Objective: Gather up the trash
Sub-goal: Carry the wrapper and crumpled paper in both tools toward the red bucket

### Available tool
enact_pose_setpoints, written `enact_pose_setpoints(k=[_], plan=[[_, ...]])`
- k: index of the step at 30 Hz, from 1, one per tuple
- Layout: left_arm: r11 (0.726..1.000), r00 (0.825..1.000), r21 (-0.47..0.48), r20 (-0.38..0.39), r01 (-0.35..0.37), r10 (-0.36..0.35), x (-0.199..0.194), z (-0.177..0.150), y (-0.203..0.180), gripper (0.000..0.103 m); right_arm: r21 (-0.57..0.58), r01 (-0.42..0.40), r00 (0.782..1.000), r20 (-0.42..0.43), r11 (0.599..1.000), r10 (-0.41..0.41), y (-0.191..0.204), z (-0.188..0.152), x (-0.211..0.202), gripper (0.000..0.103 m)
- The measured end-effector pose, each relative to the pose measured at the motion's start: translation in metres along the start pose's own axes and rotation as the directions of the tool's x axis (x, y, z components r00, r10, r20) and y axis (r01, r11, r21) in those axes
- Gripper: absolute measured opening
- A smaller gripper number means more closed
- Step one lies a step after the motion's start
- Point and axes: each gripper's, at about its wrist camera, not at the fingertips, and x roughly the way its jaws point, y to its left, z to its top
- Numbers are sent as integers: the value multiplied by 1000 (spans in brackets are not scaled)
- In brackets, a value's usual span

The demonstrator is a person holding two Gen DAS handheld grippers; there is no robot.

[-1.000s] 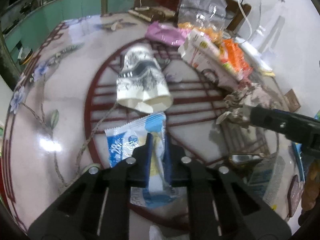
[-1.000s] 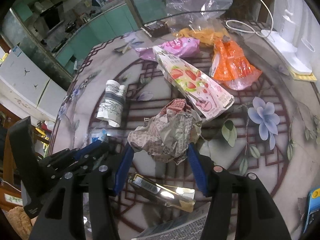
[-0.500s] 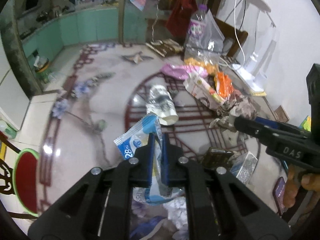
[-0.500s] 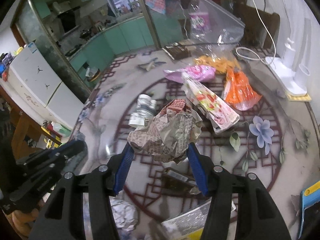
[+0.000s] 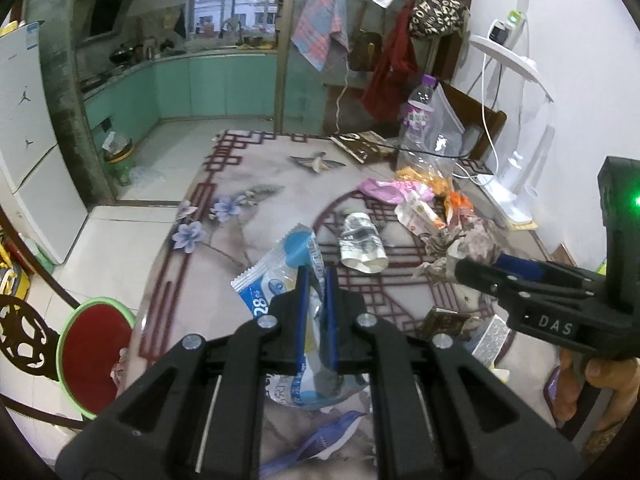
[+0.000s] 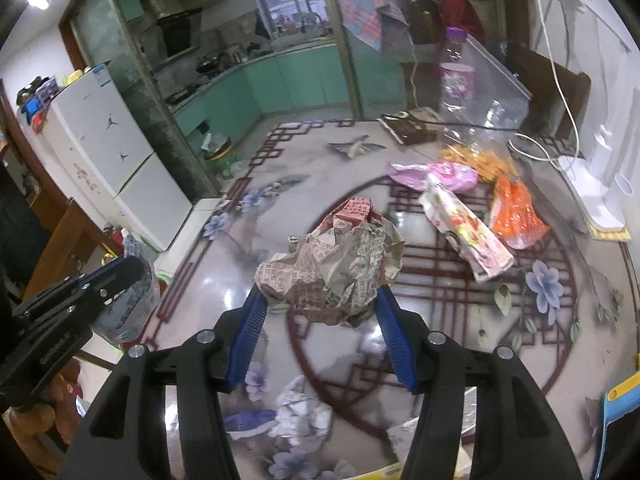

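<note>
My left gripper (image 5: 316, 276) is shut on a blue and white snack wrapper (image 5: 280, 276) and holds it well above the round table (image 5: 248, 224). My right gripper (image 6: 320, 300) is shut on a crumpled newspaper ball (image 6: 336, 264), also lifted off the table; it shows at the right of the left wrist view (image 5: 464, 244). Left on the table are a crushed paper cup (image 5: 362, 242), a pink wrapper (image 6: 436, 174), a strawberry-print pouch (image 6: 468, 232) and an orange bag (image 6: 516, 212).
A plastic bottle (image 6: 456, 76) in a clear bag stands at the table's back. A white lamp base (image 6: 596, 196) with cable sits at the right. Crumpled white tissue (image 6: 300, 412) lies near the front edge. A red stool (image 5: 96, 352) stands at the left below the table.
Both grippers have risen and pulled back from the table with their loads, so the table looks smaller and the kitchen behind has come into view.
</note>
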Motion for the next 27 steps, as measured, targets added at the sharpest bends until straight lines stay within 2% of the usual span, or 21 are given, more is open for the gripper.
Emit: enact_pose_setpoints(k=[10, 27], plan=[[998, 999, -54, 18, -42, 43, -22, -8, 50, 8, -63, -42, 999, -4, 997, 42, 56, 3, 9, 55], [989, 997, -128, -21, -75, 73, -34, -23, 160, 8, -100, -71, 997, -40, 992, 67, 159, -1, 44, 55]])
